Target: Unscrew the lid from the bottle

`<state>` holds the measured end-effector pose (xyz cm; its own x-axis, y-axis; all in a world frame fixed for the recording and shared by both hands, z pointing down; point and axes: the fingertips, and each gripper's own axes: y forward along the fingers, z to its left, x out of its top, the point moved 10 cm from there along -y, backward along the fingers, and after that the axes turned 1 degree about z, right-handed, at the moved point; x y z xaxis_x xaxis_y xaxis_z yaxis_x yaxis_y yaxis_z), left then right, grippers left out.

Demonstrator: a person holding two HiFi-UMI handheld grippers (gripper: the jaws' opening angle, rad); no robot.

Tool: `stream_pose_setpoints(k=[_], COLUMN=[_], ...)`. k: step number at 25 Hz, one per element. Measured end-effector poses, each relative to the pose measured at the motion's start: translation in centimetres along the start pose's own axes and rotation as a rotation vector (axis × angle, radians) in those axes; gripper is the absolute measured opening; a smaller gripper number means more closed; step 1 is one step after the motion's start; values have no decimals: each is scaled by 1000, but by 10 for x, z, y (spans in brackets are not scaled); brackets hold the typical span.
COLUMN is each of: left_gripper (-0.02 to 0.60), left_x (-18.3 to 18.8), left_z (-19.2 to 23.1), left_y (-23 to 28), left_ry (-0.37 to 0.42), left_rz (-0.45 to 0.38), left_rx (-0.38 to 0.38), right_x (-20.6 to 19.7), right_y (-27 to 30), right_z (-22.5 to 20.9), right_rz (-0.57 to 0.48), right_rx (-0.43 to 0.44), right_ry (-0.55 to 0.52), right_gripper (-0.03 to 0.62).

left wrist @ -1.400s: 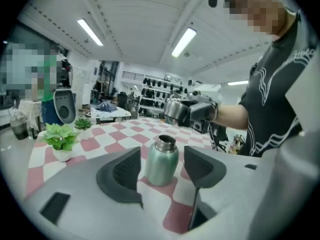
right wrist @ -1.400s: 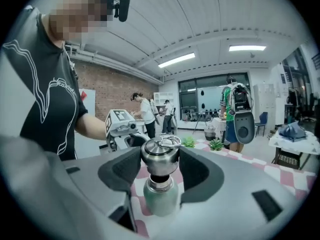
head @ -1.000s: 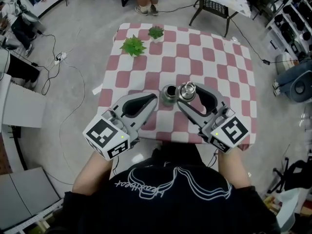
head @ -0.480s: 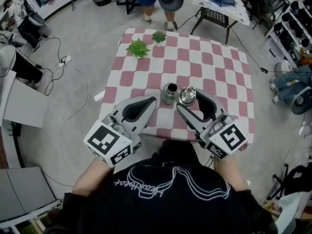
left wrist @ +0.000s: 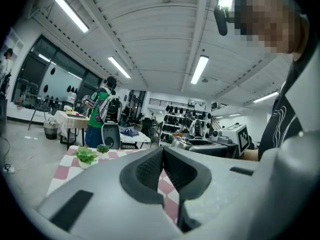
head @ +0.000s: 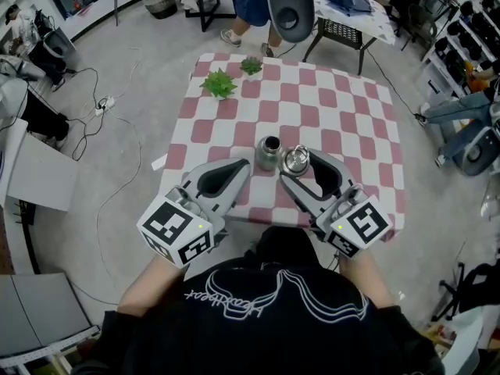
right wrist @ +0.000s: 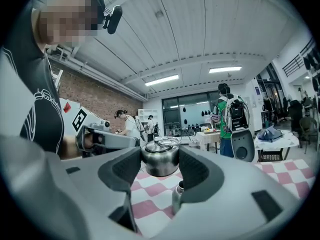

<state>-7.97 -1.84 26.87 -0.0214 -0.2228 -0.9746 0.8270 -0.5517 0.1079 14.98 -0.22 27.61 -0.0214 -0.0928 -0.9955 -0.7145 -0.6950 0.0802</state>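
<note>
Bottle [head: 269, 153]: one, open-mouthed and upright on the checkered table [head: 351, 123] in the head view. One lid [head: 296, 160] sits just beside it in the right tool [head: 297, 165], and two small plants [head: 219, 83] stand at the far edge.

Left gripper view: the left tool [left wrist: 162, 160] is fully closed and holds nothing.

Right gripper view: the jaws stand wide, clamping the lid, with the bottle lower down just beside it.
</note>
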Motion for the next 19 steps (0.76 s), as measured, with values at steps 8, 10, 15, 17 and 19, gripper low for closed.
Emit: stream_pose_setpoints(k=[8,10,15,17,19], left_gripper=[5,5,6,5,6], left_x=[-7,-7,-9,-10,-11], left_z=[5,6,10,12,14], left_y=[5,5,6,7,8], left_ry=[-15,-21,-37,-39,-40], left_rz=[20,20,22,27,32], left_rx=[12,16,18,19,20], right_x=[-9,-9,-12,-12,-13], right_y=[1,2,5,7,9], right_z=[-5,-6,-9,-10,-10], right_rz=[9,11,23,28,31], right_rx=[-6,-8,-8,-9,-9], right_ry=[20,24,26,26,26], right_gripper=[242,242,242,242,242])
